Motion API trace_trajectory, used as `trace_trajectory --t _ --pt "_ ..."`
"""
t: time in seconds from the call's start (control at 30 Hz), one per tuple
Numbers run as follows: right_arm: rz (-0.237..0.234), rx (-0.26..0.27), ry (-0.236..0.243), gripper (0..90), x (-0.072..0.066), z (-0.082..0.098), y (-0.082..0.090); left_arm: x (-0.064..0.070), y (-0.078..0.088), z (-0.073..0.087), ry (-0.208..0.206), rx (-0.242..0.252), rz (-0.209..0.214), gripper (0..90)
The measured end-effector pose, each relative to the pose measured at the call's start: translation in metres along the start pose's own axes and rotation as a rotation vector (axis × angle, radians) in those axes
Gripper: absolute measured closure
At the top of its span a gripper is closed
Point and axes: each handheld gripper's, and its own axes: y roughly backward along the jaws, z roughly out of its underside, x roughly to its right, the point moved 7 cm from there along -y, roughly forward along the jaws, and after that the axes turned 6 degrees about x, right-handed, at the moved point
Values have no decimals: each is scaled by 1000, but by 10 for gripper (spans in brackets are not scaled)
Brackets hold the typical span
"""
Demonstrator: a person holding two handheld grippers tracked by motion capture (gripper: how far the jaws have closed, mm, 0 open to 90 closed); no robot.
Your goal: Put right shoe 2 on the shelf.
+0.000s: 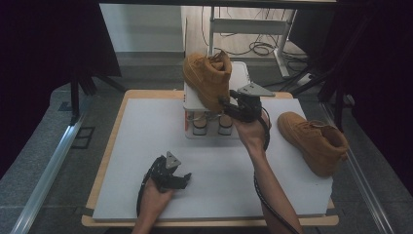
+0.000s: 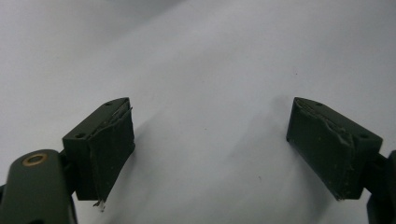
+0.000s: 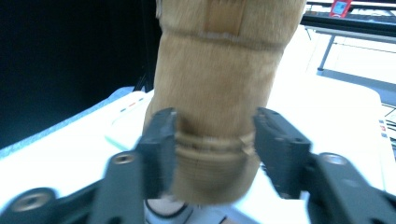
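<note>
1. The white table (image 1: 146,161) lay under both grippers, with grey floor around it and dark curtains at either side.
2. Behind the right gripper (image 1: 225,105) stood a white rack (image 1: 195,100), light shoes tucked in beneath.
3. One tan boot (image 1: 208,78) sat atop that rack, heel toward the tool; the jaws pressed on the heel (image 3: 212,140) from both sides.
4. The second tan boot (image 1: 314,141) lay well to the tool's right.
5. The left gripper (image 1: 182,179) gaped wide, nothing between its jaws.
</note>
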Motion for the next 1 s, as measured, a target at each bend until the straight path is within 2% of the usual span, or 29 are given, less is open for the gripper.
trace_trajectory --t 0.07,0.1,0.13,0.17,0.33,0.53,0.77,0.87,1.0 --pt "-4 -14 13 626 -1 5 3 0 0 0 0 0 0 149" --pt "-4 -14 13 626 -1 5 3 0 0 0 0 0 0 149" --pt "-9 -15 31 706 -2 9 5 0 0 0 4 4 -1 149" --pt "-13 -18 34 747 -3 12 7 0 0 0 4 4 -2 149" --pt "-41 -31 34 885 -5 22 9 0 0 0 3 5 -1 149" --pt "-65 -33 10 896 -4 26 7 0 0 0 2 4 -1 149" --pt "-76 -41 44 895 -6 24 5 0 0 0 7 3 3 149" --pt "-100 -39 59 892 -12 24 1 0 0 0 7 3 2 149" --pt "-108 -41 84 893 -17 22 -4 0 0 0 6 4 1 149"
